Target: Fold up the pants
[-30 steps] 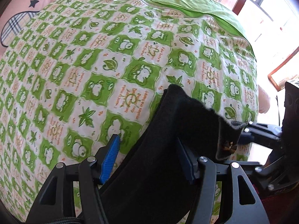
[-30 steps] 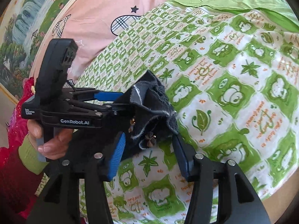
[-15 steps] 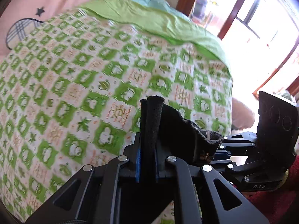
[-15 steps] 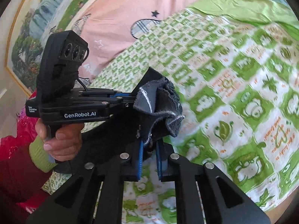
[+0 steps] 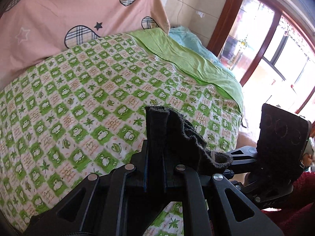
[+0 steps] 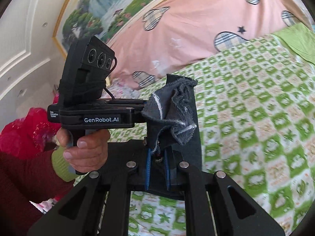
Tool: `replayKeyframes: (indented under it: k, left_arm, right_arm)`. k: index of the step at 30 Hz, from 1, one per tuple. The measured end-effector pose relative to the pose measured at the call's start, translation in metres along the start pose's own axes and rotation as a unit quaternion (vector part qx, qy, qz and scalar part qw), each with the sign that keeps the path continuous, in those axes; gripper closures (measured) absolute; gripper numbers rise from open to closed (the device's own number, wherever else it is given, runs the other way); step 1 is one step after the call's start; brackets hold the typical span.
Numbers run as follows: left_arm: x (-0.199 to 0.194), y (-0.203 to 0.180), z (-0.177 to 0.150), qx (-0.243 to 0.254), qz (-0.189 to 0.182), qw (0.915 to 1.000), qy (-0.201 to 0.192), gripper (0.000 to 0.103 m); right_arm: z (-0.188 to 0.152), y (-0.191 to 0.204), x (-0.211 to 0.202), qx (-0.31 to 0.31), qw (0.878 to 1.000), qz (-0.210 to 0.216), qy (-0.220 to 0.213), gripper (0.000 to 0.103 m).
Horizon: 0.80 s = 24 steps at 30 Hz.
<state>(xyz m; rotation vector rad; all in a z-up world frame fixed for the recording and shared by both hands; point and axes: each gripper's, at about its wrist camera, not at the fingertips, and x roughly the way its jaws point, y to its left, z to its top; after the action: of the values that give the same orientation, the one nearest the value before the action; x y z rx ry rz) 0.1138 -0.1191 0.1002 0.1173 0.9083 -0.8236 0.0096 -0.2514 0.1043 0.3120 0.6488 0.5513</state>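
The dark pants (image 5: 173, 135) hang bunched in the air above the bed, stretched between both grippers. My left gripper (image 5: 154, 169) is shut on a thick fold of the pants, which sticks up past its blue pads. My right gripper (image 6: 157, 169) is shut on the other bunched edge of the pants (image 6: 173, 110), whose grey frayed hem flops over the top. In the right wrist view the left gripper (image 6: 137, 116) reaches in from the left, held by a hand (image 6: 86, 147). The right gripper's body (image 5: 279, 149) shows at the right of the left wrist view.
Below lies a bed with a green-and-white patterned sheet (image 5: 88, 102) and a plain green cloth (image 5: 187, 59) at its far end. A pink cover with plaid hearts (image 6: 196, 29) rises behind. A window with a wooden frame (image 5: 256, 49) stands to the right, and red fabric (image 6: 25, 129) to the left.
Both grippers went from open around the pants to shut on them. They then rose with the fabric, so the bed looks farther away and the wall and window have come into view.
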Motion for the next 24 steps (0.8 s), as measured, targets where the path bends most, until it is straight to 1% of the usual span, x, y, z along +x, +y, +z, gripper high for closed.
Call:
replayKeyframes:
  k: [4,9,16,21,24]
  left_arm:
    - [-0.018,0.021,-0.020,-0.032,0.009,0.9994,-0.013,0.094]
    - [-0.029,0.049,-0.049,-0.076,0.015,0.9968,-0.020,0.094]
    - [-0.035,0.078,-0.088,-0.131,0.030,0.9908,-0.019,0.094]
    - [-0.032,0.099,-0.117,-0.178,0.042,0.9830,-0.010,0.094]
    - [-0.031,0.105,-0.130,-0.195,0.052,0.9795,-0.006,0.094]
  right_arm:
    - [0.000,0.011,0.024,-0.019,0.999,0.028,0.026,0.090]
    - [-0.004,0.019,0.052,-0.037,0.996,0.055,0.063,0.090]
    - [-0.015,0.028,0.095,-0.051,0.989,0.076,0.120,0.090]
    - [-0.028,0.030,0.120,-0.053,0.983,0.080,0.158,0.090]
    - [-0.035,0.032,0.132,-0.054,0.980,0.079,0.176,0.090]
